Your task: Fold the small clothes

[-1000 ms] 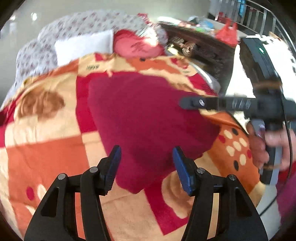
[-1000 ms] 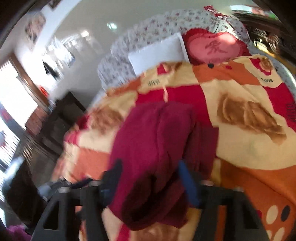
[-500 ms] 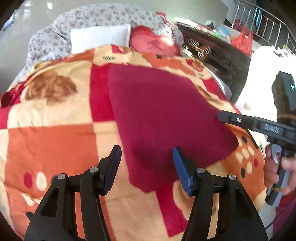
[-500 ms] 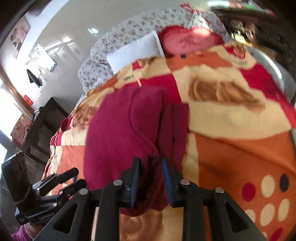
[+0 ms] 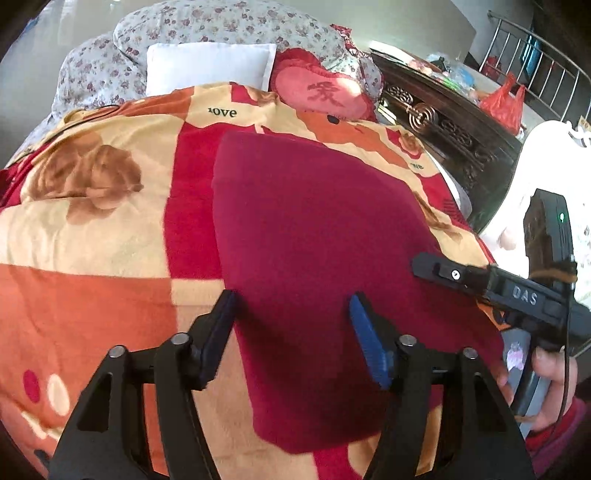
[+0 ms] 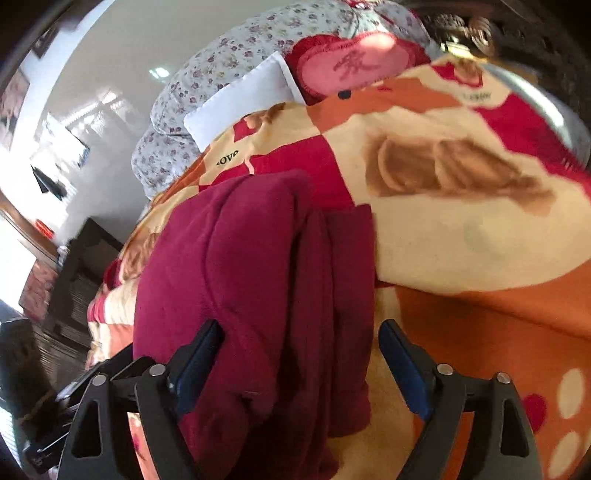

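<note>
Here, a dark red garment [image 5: 317,266] is spread on a patterned fleece blanket [image 5: 92,258] that covers a bed. Toward the near edge of the blanket, in the left wrist view, the cloth is laid flat and smooth, while in the right wrist view its side is seen gathered into long folds [image 6: 280,295]. The left gripper [image 5: 291,314] is held over the near part of the garment with its jaws apart; they have just been opening further, and nothing is pinched between the blue pads [image 5: 369,350]. The right gripper [image 6: 299,354] is held at the folded side, its jaws spread wide after just opening; the folds lie between them, the left pad close against the cloth but no grip is seen. The right gripper [image 5: 480,277] is also seen from the left wrist view at the garment's right edge, carried by a hand [image 5: 546,387]. At the head of the bed, a white pillow [image 5: 210,66] and a red heart-shaped cushion [image 5: 325,92] are propped against floral bedding [image 5: 221,26].
</note>
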Motion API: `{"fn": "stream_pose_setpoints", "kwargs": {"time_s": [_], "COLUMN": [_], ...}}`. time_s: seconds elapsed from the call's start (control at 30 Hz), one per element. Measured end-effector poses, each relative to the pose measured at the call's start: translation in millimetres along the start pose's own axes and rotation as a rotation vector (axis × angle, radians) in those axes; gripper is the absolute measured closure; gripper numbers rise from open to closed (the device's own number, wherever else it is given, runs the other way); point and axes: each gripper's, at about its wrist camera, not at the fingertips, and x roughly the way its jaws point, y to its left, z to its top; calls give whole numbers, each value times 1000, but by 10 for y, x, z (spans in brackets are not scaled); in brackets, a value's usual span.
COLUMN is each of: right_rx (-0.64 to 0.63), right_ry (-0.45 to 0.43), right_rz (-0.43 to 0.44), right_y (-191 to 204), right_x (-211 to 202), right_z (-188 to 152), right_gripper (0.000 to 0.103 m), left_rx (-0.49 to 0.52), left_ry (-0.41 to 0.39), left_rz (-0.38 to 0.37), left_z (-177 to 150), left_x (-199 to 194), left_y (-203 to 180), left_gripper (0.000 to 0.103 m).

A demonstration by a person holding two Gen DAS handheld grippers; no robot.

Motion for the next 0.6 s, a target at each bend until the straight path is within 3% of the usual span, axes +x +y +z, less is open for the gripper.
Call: {"fn": "stream_pose_setpoints", "kwargs": {"time_s": [0.37, 0.47, 0.53, 0.6], "right_rx": [3, -22, -109, -155], "right_ry": [43, 16, -15, -26], "right_rz": [129, 140, 93, 63], "right_y": [-51, 4, 164, 275], "right_x": [232, 211, 107, 17], "right_z": [32, 13, -14, -26], "right_gripper": [13, 33, 48, 54], "left_rx": [-67, -98, -98, -95], "left_ry": [29, 51, 51, 45], "left_rz": [-56, -96, -112, -119], "left_z": [45, 57, 67, 67], "left_x": [270, 326, 293, 213], "left_y": [101, 141, 137, 132], "left_gripper": [21, 23, 31, 42]}}
